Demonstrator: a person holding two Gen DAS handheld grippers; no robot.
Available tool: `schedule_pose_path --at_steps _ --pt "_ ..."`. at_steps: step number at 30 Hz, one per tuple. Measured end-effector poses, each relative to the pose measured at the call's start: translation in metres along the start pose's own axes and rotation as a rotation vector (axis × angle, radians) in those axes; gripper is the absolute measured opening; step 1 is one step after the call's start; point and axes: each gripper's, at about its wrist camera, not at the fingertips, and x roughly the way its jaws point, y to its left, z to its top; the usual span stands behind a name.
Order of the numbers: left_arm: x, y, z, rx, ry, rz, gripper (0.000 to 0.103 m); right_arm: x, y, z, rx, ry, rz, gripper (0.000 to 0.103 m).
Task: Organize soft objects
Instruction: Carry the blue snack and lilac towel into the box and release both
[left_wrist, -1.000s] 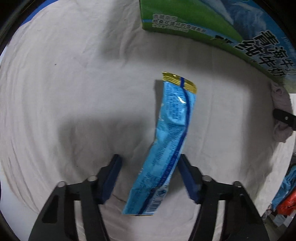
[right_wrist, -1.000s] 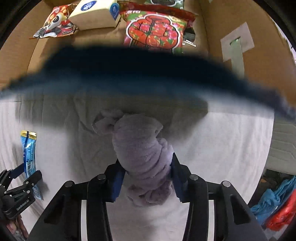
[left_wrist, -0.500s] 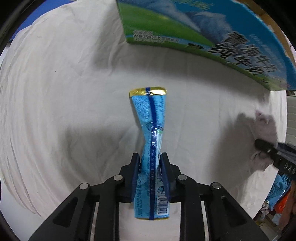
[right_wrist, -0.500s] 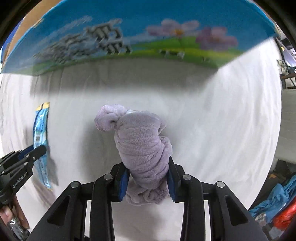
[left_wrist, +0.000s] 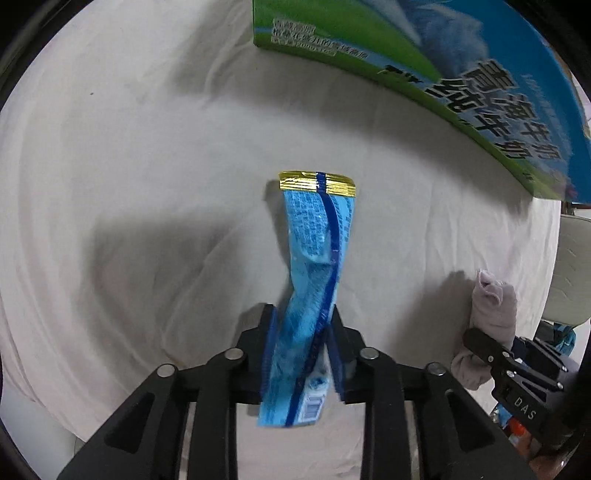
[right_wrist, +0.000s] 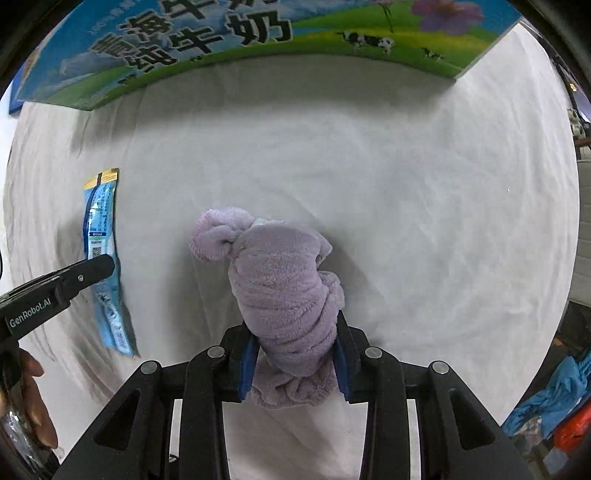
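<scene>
The lilac towel roll (right_wrist: 284, 291) sits clamped in the right gripper (right_wrist: 295, 354) above the white sheet (right_wrist: 406, 184). The left gripper (left_wrist: 301, 343) pinches a blue snack packet (left_wrist: 314, 266), seemingly lifted clear of the cloth, near the milk carton box (left_wrist: 461, 74).

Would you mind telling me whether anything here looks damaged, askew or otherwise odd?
Only the blue snack packet stands out: it is twisted along its length and pinched in the left gripper. The lilac towel bundle looks intact in the right gripper.
</scene>
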Motion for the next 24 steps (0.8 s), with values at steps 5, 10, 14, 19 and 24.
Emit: schedule_pose_path --at_steps 5,10,14,19,24 --pt "0.003 -0.012 0.022 0.013 0.014 0.044 0.027 -0.006 -0.005 0.008 0.012 0.002 -0.004 0.04" --pt "-0.004 -0.022 0.042 -0.002 -0.023 0.057 0.026 -0.004 -0.008 0.013 0.024 0.007 -0.007 0.041" --pt "-0.015 -0.021 0.042 -0.005 -0.06 0.064 0.019 -0.005 -0.003 0.014 0.006 -0.026 -0.033 0.036" --pt "-0.03 -0.03 0.026 0.005 -0.11 0.049 0.012 -0.007 -0.006 0.003 0.001 -0.042 -0.024 0.034" --pt "-0.058 -0.041 0.009 0.046 -0.168 0.028 0.01 -0.021 -0.007 -0.002 -0.01 -0.068 -0.004 0.033"
